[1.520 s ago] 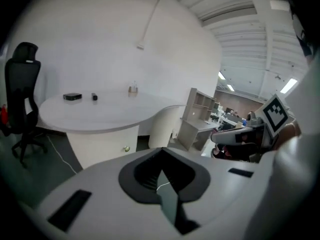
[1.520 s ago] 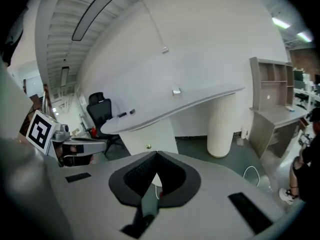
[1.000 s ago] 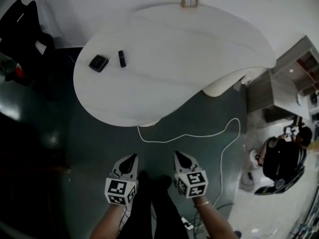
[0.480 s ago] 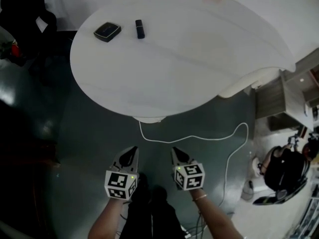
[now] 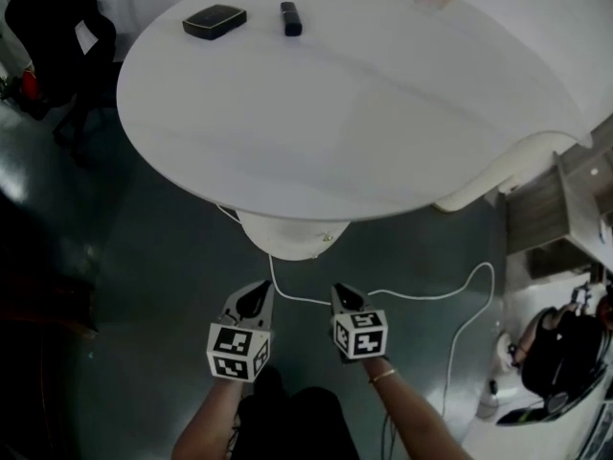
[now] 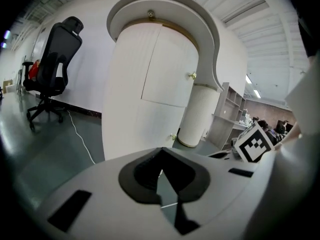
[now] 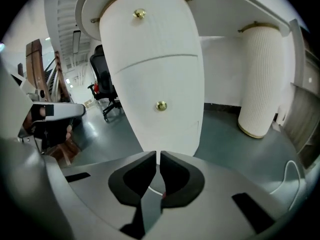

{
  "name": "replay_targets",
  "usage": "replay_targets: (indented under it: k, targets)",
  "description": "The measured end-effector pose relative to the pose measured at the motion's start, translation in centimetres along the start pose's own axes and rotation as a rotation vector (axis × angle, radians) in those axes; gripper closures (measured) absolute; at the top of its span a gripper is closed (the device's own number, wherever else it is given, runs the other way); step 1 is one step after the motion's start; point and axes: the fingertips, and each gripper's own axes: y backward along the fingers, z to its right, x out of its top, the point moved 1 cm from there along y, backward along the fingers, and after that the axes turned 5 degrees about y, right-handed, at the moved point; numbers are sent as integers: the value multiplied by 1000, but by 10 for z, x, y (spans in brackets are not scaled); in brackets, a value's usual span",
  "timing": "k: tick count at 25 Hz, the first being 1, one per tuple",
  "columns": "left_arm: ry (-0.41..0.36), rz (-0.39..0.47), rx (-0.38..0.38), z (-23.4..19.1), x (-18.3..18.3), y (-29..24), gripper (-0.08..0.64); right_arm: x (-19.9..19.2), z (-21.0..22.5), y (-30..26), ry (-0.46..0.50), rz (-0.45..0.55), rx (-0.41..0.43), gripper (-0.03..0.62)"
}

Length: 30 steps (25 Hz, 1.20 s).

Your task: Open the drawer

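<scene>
Standing closed, white fluted drawer [image 7: 150, 84] with a round brass knob [image 7: 161, 105]

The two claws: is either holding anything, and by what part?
Nothing is held. The left claw and right claw are both shut and empty.

Drawer pedestal [image 5: 292, 238] mostly hidden under tabletop [image 5: 364, 113], tabletop's far edge cut off, person [image 5: 560, 353] cropped at right edge
</scene>
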Motion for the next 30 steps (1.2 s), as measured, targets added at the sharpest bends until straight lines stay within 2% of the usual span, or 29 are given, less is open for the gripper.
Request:
replay_targets:
  k: [7, 10, 16, 20, 25, 30]
  targets:
    - [-56, 20, -19, -25, -27, -50, 557, -19, 14, -69, 1, 3, 7, 581]
    - [-60, 24, -25, -34, -41, -65, 557, -29, 16, -95, 11, 9, 27, 531]
    - [-68, 27, -24, -45, -60, -83, 557, -42, 17, -132, 51, 17, 41, 471]
    - [-59, 38, -22, -47, -61, -89, 557, -44, 21, -150, 54, 8, 39, 431]
    - [-72, 55, -17, -48, -58, -92, 557, -43, 27, -173, 80, 10, 11, 426]
    - [-79, 71, -13, -52, -56, -89, 557, -46, 21, -187, 57, -3, 37, 426]
